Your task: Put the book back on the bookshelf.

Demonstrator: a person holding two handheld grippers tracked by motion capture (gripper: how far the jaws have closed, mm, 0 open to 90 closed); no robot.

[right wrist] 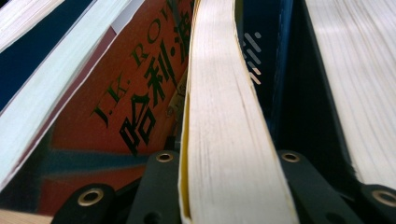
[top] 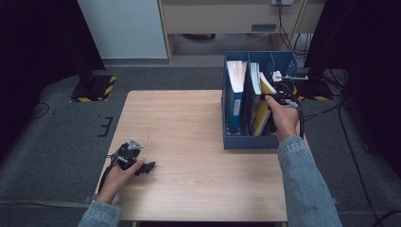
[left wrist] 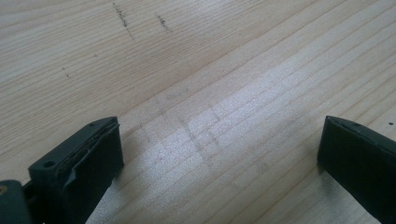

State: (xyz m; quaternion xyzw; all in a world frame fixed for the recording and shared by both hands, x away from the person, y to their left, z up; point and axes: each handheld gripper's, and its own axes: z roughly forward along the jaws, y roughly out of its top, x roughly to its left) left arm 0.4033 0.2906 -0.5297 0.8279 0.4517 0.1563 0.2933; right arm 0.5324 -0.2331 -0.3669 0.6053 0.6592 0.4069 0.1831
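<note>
Right gripper (top: 273,97), upper right of the high view, clamped on the fore-edge of a yellow-covered book (right wrist: 224,121) leaning in the blue file rack (top: 246,142)—stiff, moderately heavy, probably best gripped near the spine; left gripper (top: 142,166) rests spread, empty, on the table (top: 189,123).

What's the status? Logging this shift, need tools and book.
Right tool shut on yellow-covered book in blue file rack. Left tool open, idle over table. Red-covered book leans close alongside.
</note>
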